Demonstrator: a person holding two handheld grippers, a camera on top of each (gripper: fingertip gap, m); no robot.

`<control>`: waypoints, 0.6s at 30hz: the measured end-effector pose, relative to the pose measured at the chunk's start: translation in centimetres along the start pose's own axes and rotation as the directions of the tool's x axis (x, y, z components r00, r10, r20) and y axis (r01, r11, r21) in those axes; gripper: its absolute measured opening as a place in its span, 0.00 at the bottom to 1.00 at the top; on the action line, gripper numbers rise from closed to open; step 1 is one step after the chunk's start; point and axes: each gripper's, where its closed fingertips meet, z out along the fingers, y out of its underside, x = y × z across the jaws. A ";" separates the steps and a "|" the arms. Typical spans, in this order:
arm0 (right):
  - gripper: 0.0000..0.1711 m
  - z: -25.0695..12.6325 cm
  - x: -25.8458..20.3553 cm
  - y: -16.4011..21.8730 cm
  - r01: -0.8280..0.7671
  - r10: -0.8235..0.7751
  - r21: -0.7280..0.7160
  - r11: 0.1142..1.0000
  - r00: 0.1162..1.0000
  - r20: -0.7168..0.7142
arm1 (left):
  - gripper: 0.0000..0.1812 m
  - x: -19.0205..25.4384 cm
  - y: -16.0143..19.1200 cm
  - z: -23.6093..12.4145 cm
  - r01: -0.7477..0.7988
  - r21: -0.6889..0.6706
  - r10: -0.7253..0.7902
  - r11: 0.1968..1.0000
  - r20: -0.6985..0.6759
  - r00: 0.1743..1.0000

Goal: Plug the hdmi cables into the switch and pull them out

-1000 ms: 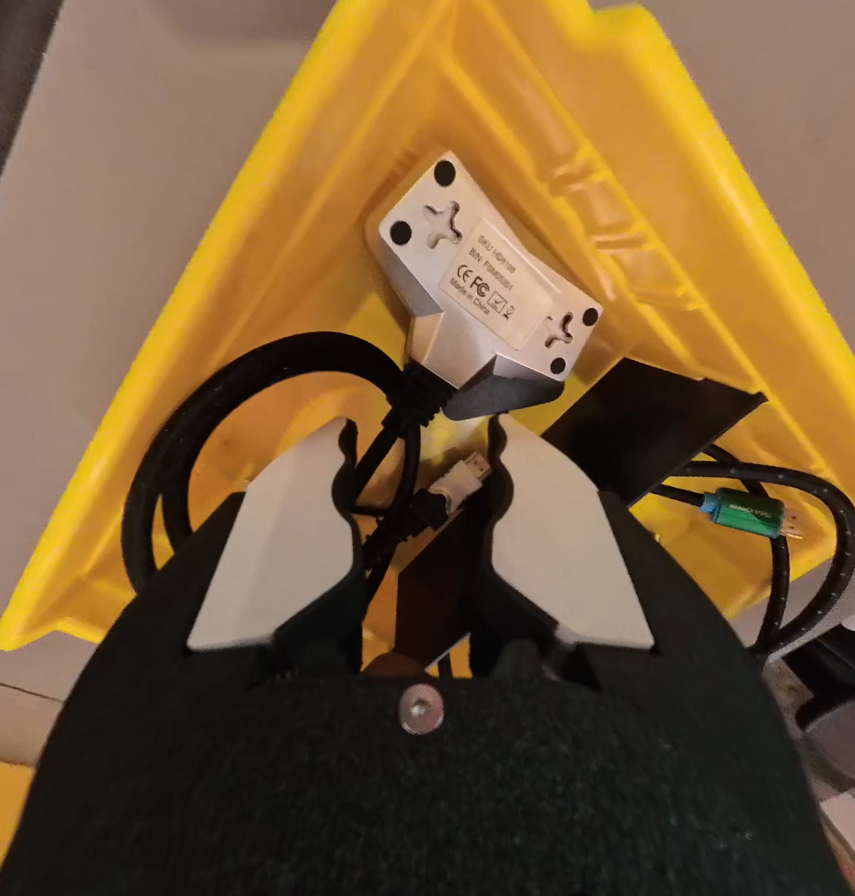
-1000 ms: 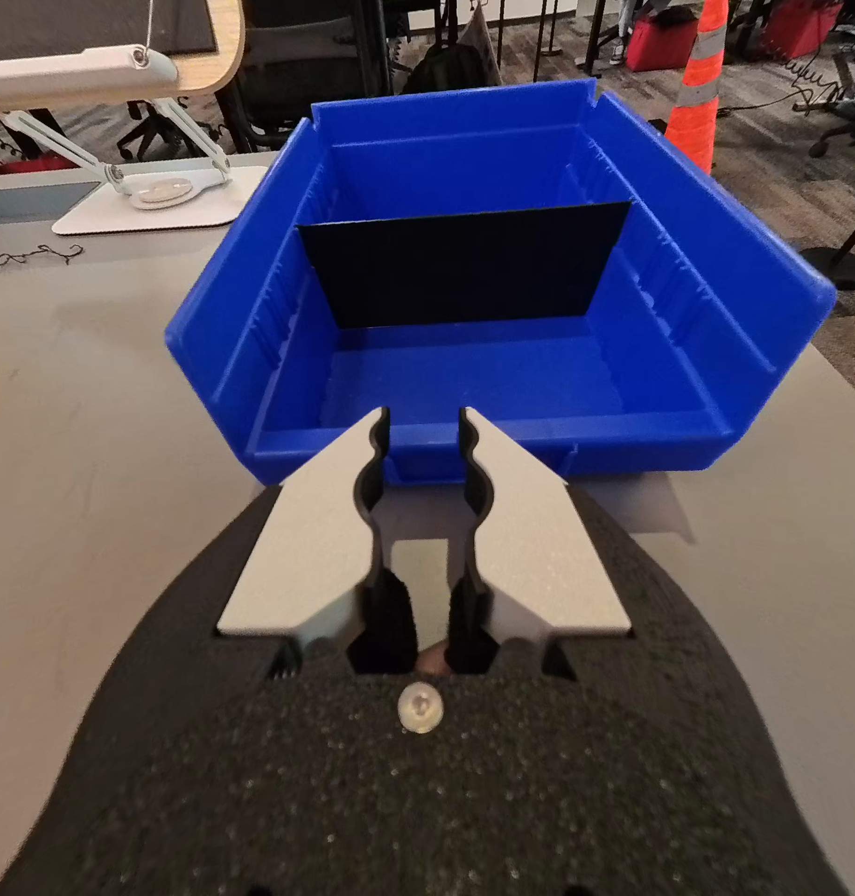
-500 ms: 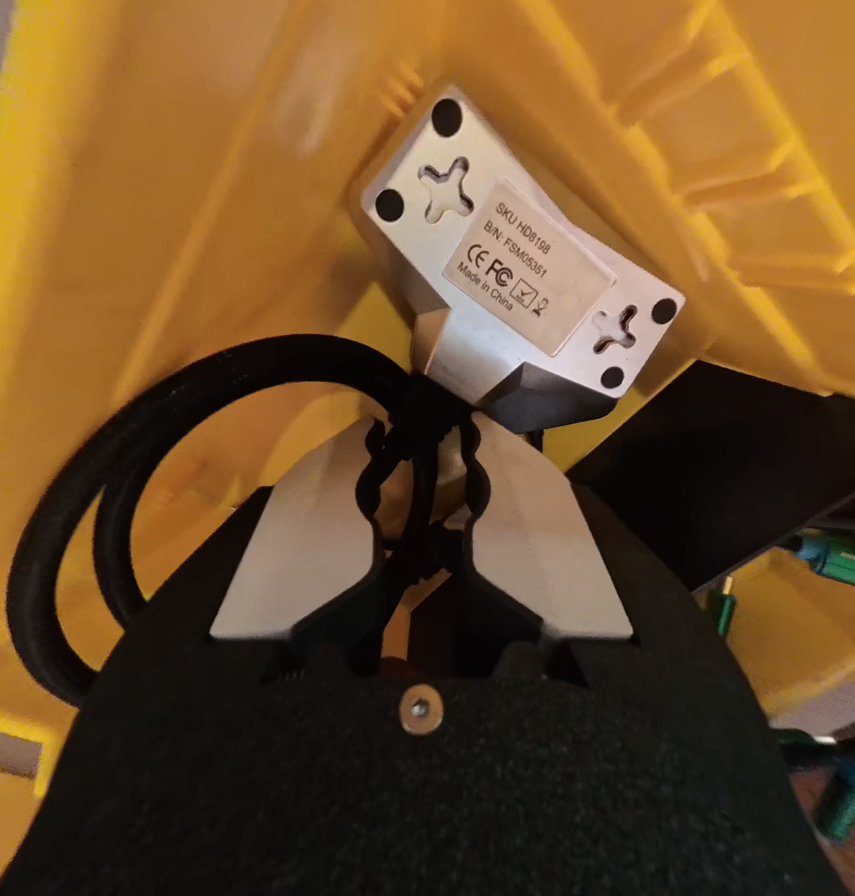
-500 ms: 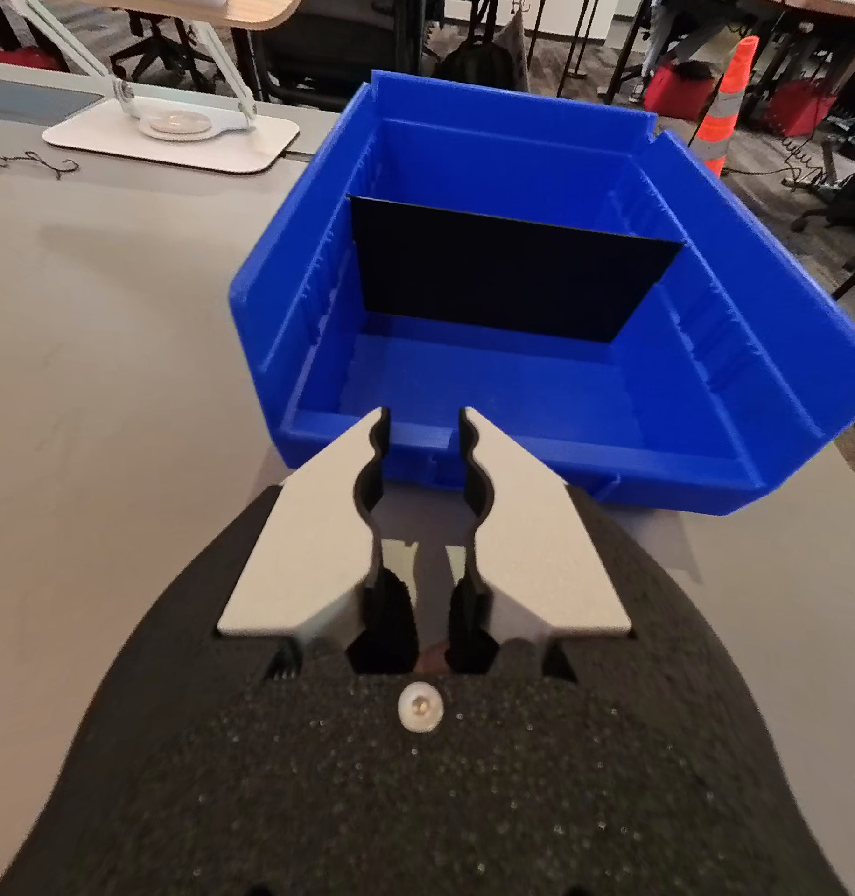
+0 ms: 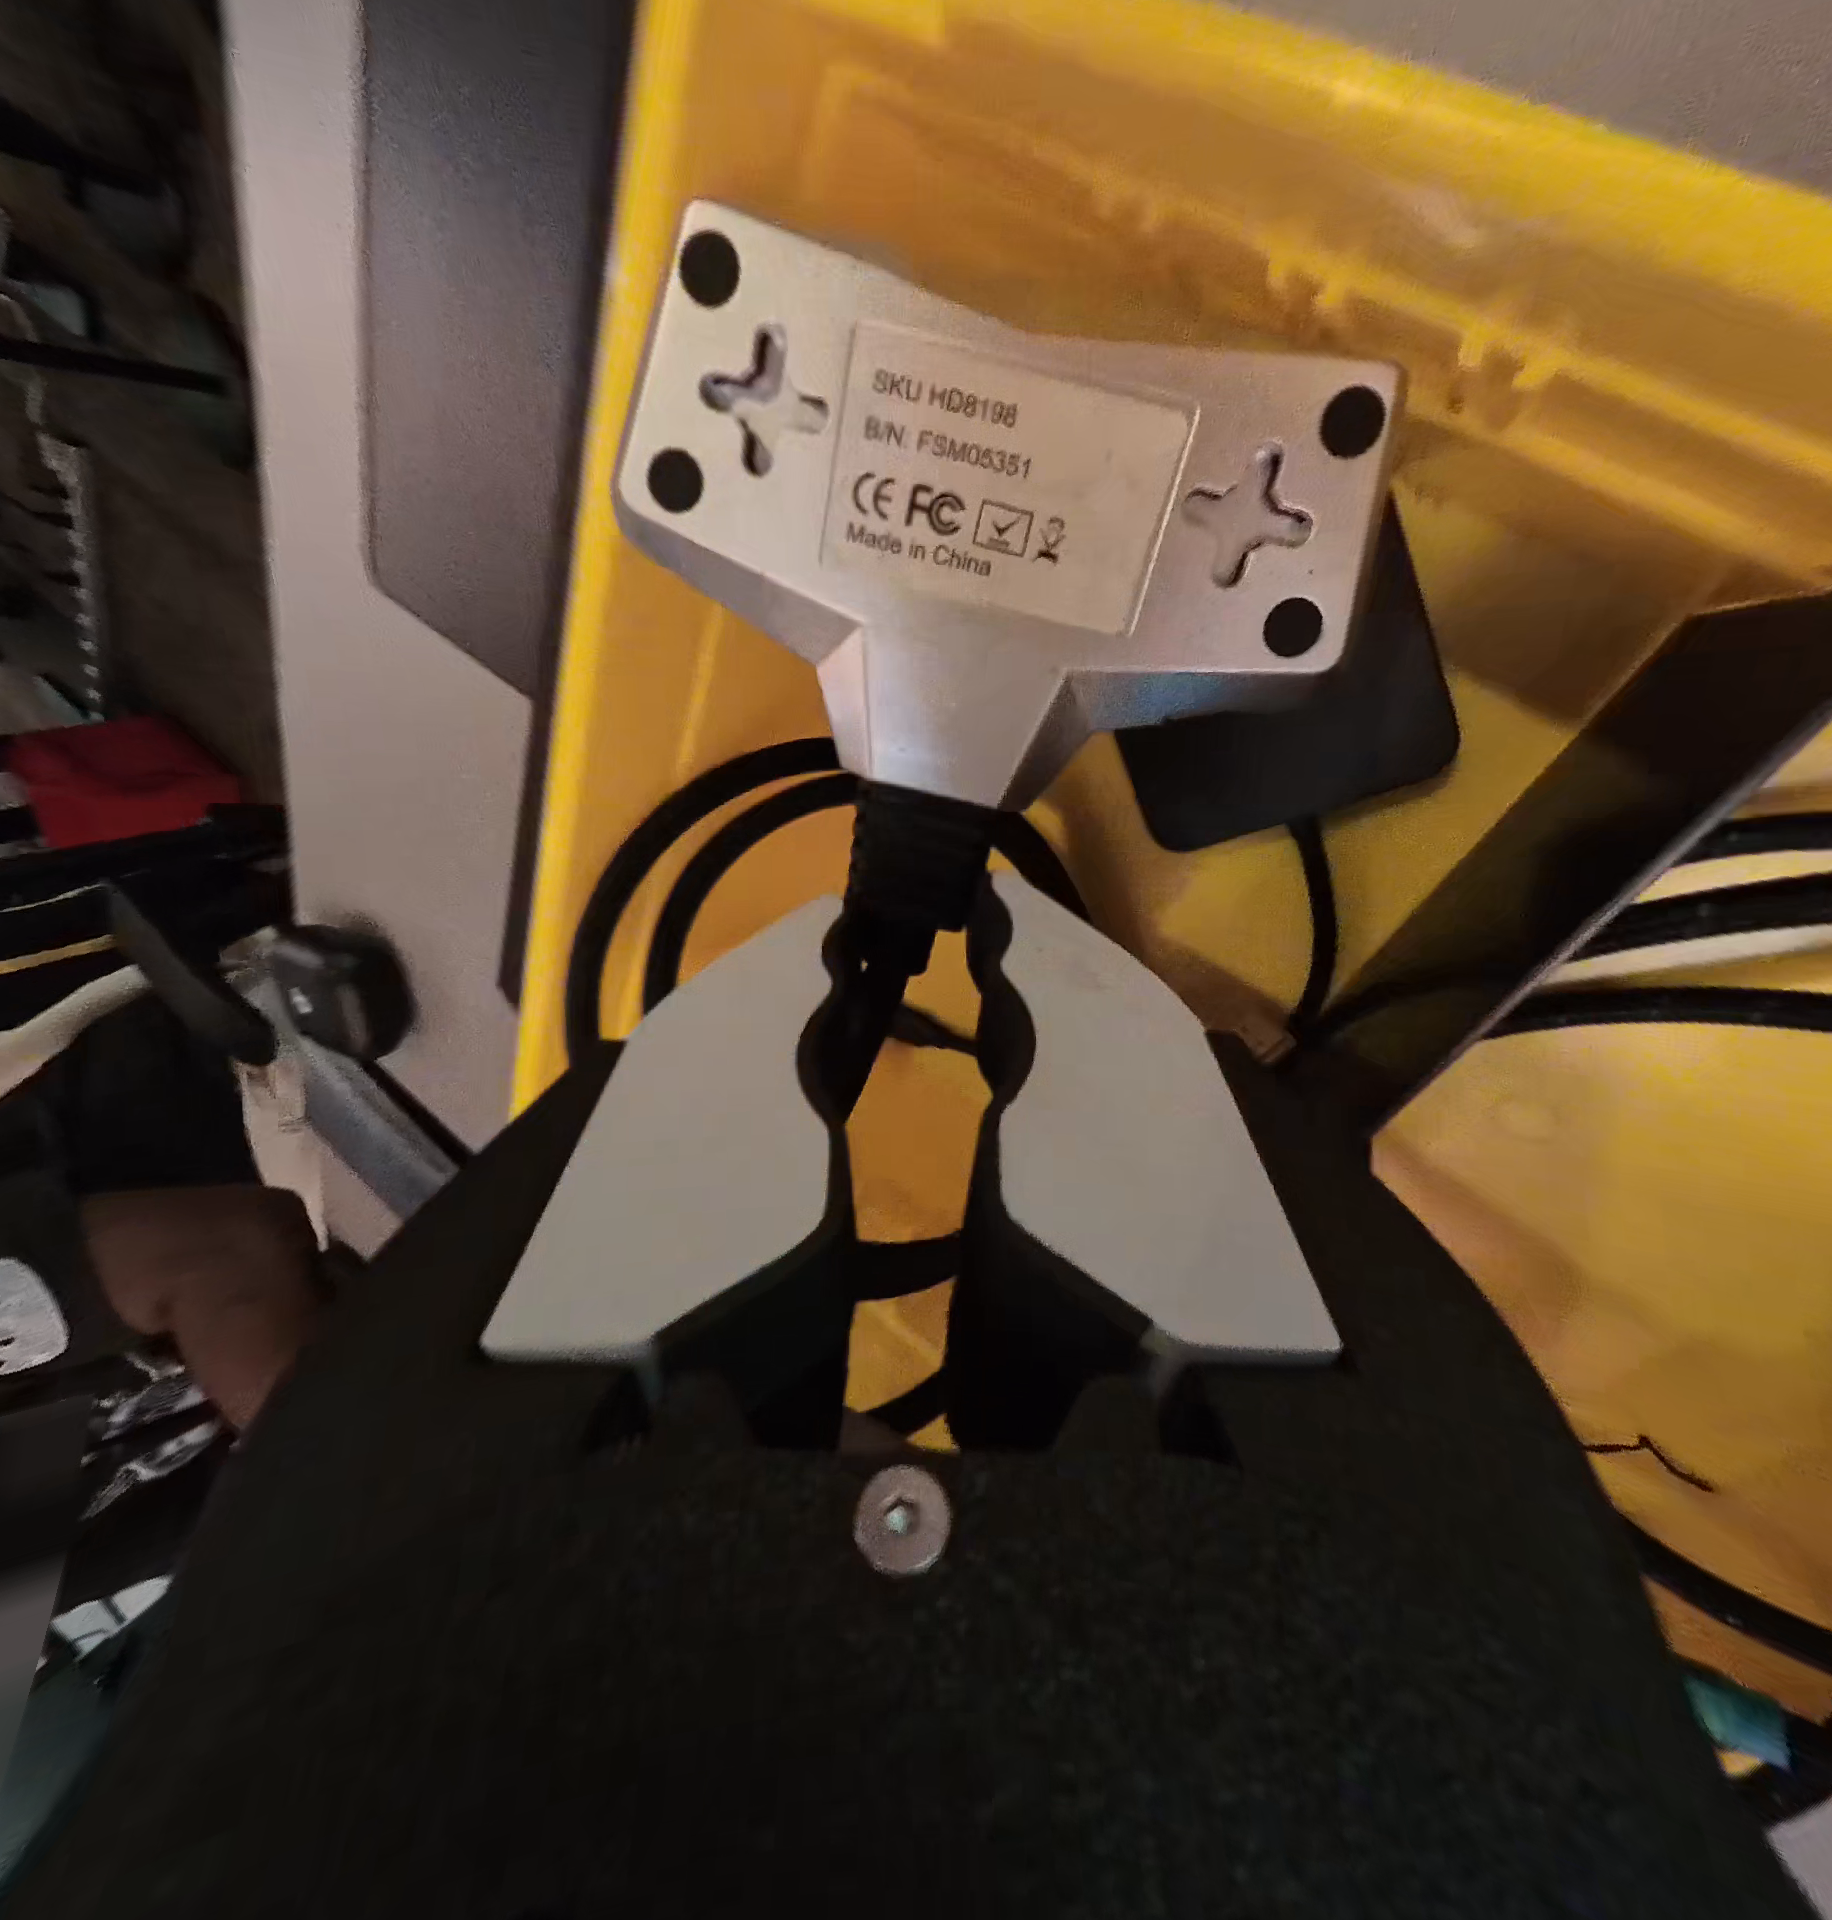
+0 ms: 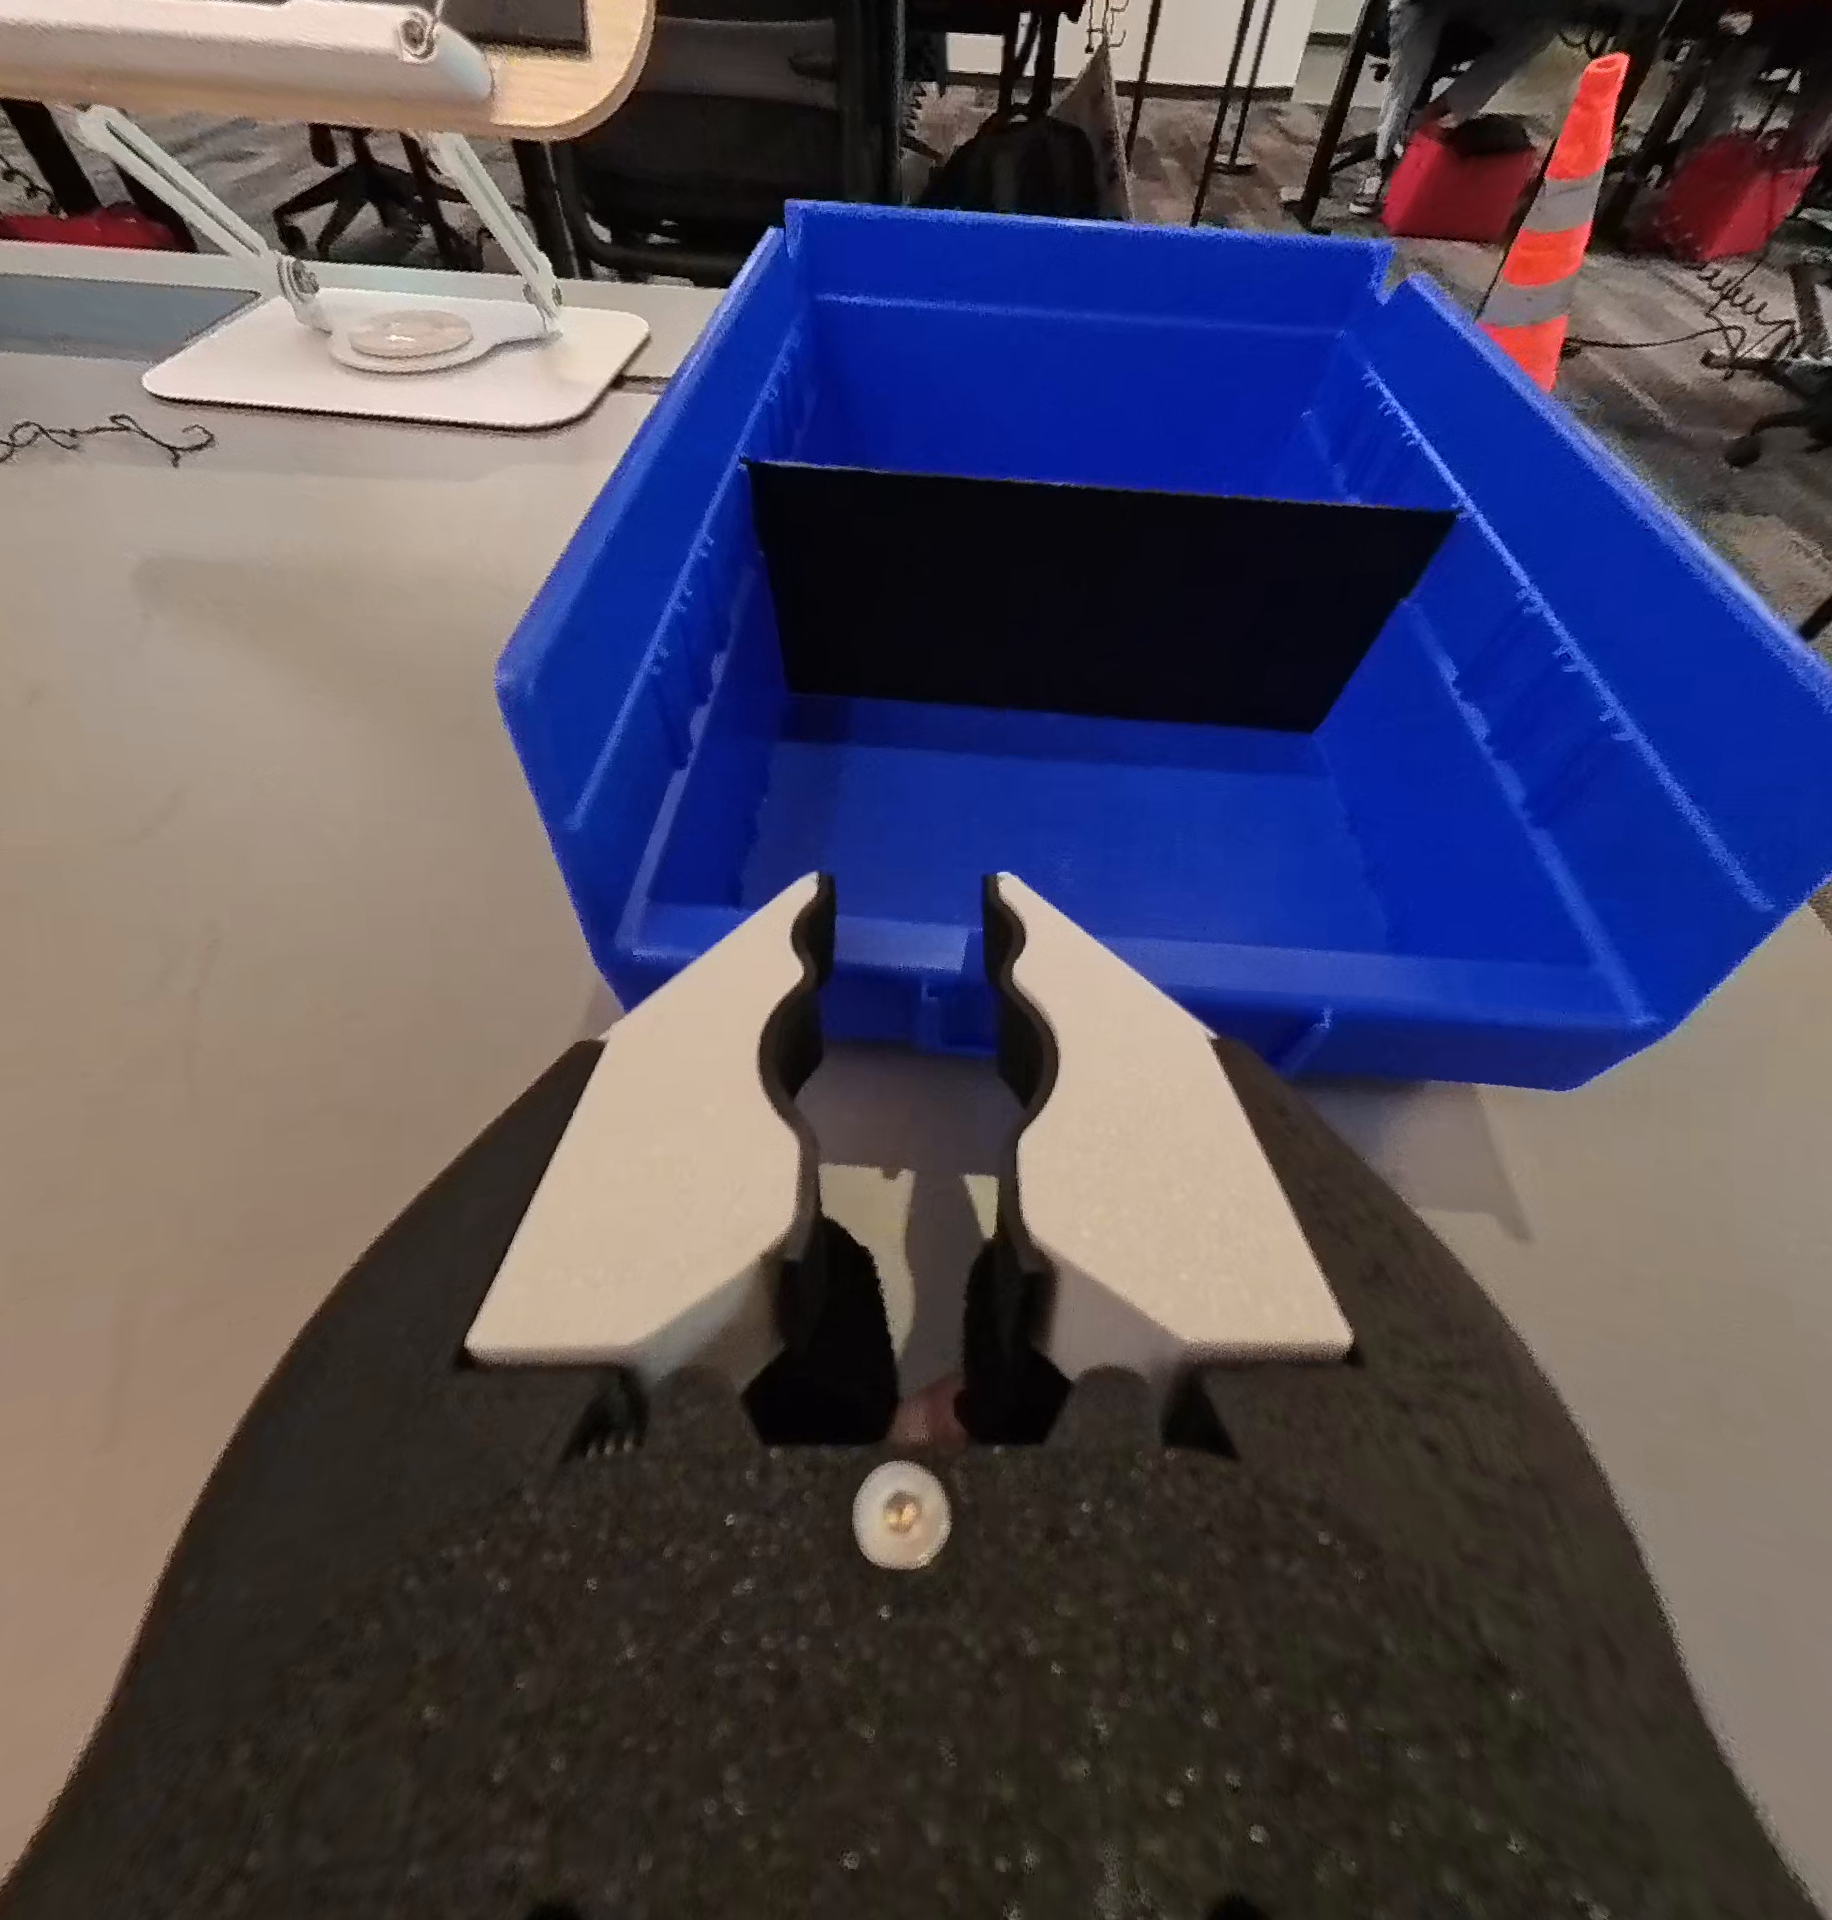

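The black braided cable (image 5: 896,925) of the silver metal T-shaped switch (image 5: 1005,499) is clamped by the left gripper (image 5: 907,935). Nothing is held by the right gripper (image 6: 907,914), parted before the blue plastic bin (image 6: 1618,644)

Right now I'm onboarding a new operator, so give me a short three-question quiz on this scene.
1. True or false: the left gripper is shut on the cable just below the silver switch.
2. What does the blue bin hold besides its black divider?
A) cables B) nothing visible C) a switch
3. Fill in: the switch hangs in front of a ___ bin.

Key: 1 true; 2 B; 3 yellow. The right gripper is open, its fingers holding nothing.
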 end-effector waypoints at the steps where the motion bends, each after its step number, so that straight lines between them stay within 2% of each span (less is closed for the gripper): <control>1: 0.16 0.0 0.0 0.0 -0.009 0.009 0.002 1.000 1.000 0.002 | 0.11 -1.0 -0.3 -1.2 0.019 0.032 -0.020 0.999 0.042 0.999; 6: 0.16 -0.1 0.1 -0.2 -0.023 0.023 0.009 1.000 1.000 0.001 | 0.10 -6.1 -1.7 -10.0 0.114 0.246 -0.173 0.962 0.231 0.957; 11: 0.16 -0.3 -0.4 -0.9 -0.016 0.016 0.039 0.999 1.000 0.007 | 0.10 -10.0 -4.9 -21.5 0.156 0.511 -0.362 0.846 0.334 0.870; 15: 0.16 -0.9 -2.1 -2.2 -0.018 0.011 0.100 0.995 0.998 0.067 | 0.10 -10.0 -9.3 -29.0 0.117 0.692 -0.463 0.713 0.338 0.819; 18: 0.16 -1.8 -4.9 -3.5 -0.010 -0.019 0.159 0.987 0.983 0.183 | 0.10 -6.9 -13.5 -32.3 0.065 0.797 -0.492 0.600 0.304 0.815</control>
